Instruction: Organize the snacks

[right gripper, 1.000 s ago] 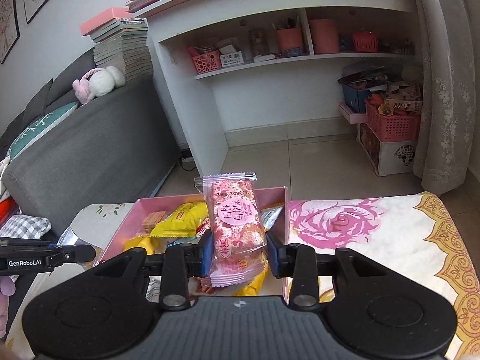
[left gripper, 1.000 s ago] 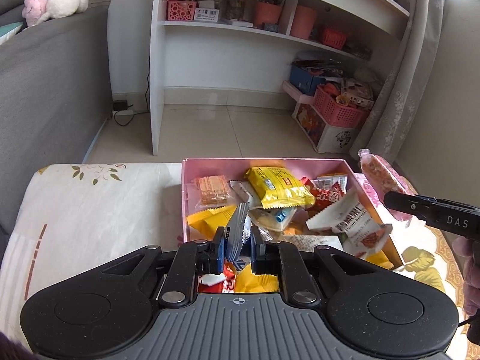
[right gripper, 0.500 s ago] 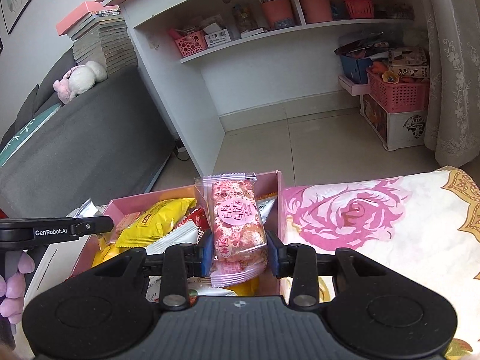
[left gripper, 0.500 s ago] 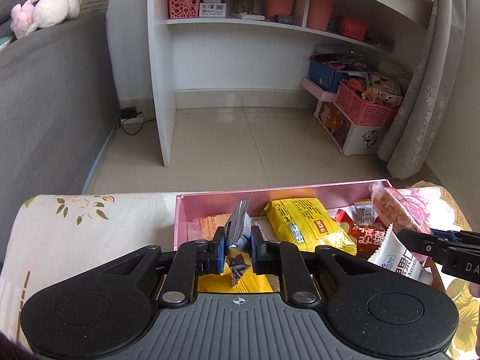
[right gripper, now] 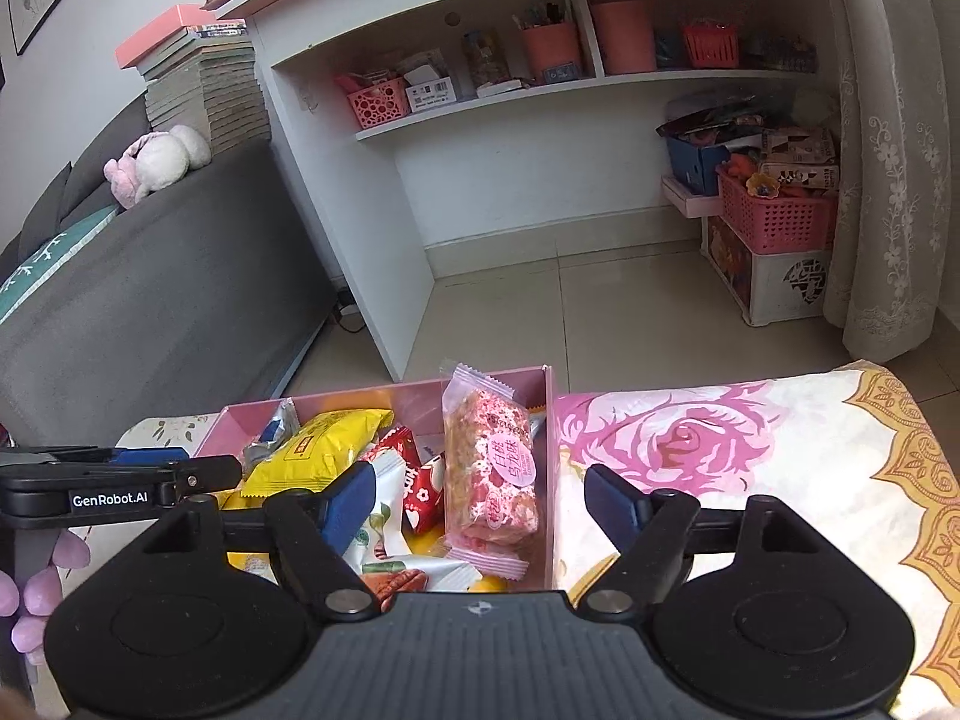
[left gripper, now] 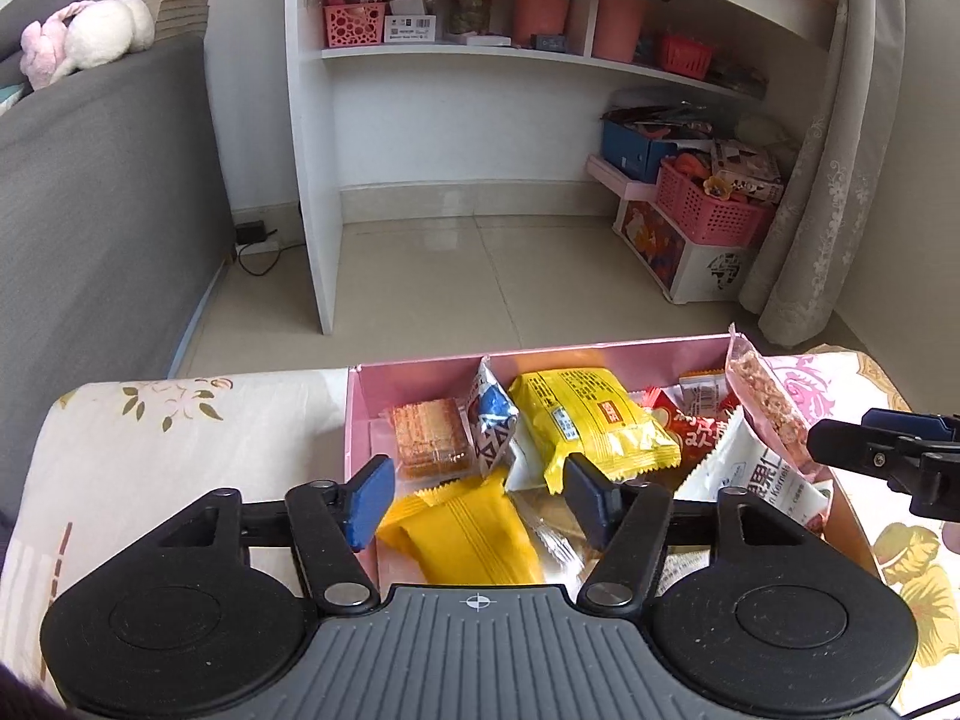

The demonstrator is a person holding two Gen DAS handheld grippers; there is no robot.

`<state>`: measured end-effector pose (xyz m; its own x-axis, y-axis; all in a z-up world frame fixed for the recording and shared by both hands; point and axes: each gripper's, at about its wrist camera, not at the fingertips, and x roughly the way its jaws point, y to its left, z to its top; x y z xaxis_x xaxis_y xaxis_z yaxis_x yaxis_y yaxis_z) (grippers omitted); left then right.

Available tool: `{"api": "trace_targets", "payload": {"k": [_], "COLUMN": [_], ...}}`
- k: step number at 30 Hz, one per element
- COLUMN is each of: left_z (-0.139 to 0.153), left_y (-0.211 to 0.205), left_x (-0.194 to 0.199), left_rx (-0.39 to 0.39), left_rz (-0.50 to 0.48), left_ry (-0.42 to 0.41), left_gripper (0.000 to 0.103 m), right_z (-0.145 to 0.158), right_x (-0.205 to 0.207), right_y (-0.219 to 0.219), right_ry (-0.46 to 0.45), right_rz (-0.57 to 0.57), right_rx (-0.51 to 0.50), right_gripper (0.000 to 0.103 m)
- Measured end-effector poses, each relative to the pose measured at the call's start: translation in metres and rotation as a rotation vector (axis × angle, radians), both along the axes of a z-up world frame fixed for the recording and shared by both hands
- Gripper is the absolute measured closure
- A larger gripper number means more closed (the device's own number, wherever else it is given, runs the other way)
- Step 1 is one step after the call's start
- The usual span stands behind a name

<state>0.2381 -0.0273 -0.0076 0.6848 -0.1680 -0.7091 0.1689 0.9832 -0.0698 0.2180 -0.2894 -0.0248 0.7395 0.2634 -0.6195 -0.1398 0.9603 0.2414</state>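
A cream floral-print cloth (left gripper: 180, 438) covered the low surface under both tools, with pale floor tiles (left gripper: 420, 282) beyond it, a grey fabric sofa (left gripper: 102, 210) far off to the left of the fingers and a white shelving unit (left gripper: 456, 66) straight ahead against the wall.

The left gripper (left gripper: 480, 495) was spread wide and held nothing. Its left finger hung just outside the left wall of the shallow pink cardboard box (left gripper: 420, 373), over bare cloth; its right finger hung over the box's contents. Between the fingers lay an orange foil packet (left gripper: 468, 531). Just ahead of them sat a clear-wrapped brown wafer biscuit (left gripper: 429, 438), a blue-and-white patterned sachet (left gripper: 492, 420) propped upright and leaning, and a large yellow snack bag (left gripper: 591, 423).

The right gripper (right gripper: 480, 507) was likewise spread wide and gripped nothing. Between its fingers the pink clear-wrapped rice cake bar (right gripper: 489, 474) stood on end inside the box, leaning against the right wall and touching neither finger. The left finger sat over a white nut packet (right gripper: 378, 510) and a red sweet wrapper (right gripper: 423, 489); the right finger was outside the box above a pink rose-print cloth (right gripper: 690, 444), which lay open to the right as far as its orange border.

Further right, a pink plastic basket (right gripper: 774, 216) on a white storage crate (right gripper: 780, 282) stood beside a lace curtain (right gripper: 888, 180), well apart from the box.
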Motion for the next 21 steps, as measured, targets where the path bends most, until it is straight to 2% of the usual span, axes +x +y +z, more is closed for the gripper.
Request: {"api": "trace_targets", "payload": {"k": [3, 7, 9, 15, 21], "left_z": [0.003, 0.006, 0.006, 0.009, 0.019], "left_y": [0.006, 0.018, 0.023, 0.036, 0.04], "left_x": [-0.017, -0.042, -0.054, -0.096, -0.132], "left_rx": [-0.01, -0.043, -0.05, -0.057, -0.025], "left_rz": [-0.007, 0.006, 0.014, 0.029, 0.043], "left_ry": [0.004, 0.012, 0.022, 0.041, 0.045], "left_gripper": [0.031, 0.018, 0.017, 0.012, 0.009], "right_z": [0.008, 0.019, 0.024, 0.031, 0.034], "right_x": [-0.011, -0.031, -0.041, -0.072, -0.104], "right_y": [0.002, 0.009, 0.013, 0.019, 0.031], "right_ry": [0.003, -0.003, -0.005, 0.016, 0.042], "right_rz": [-0.006, -0.004, -0.013, -0.062, -0.125], "right_rx": [-0.029, -0.073, -0.086, -0.086, -0.141], "right_gripper": [0.025, 0.018, 0.014, 0.01, 0.007]}}
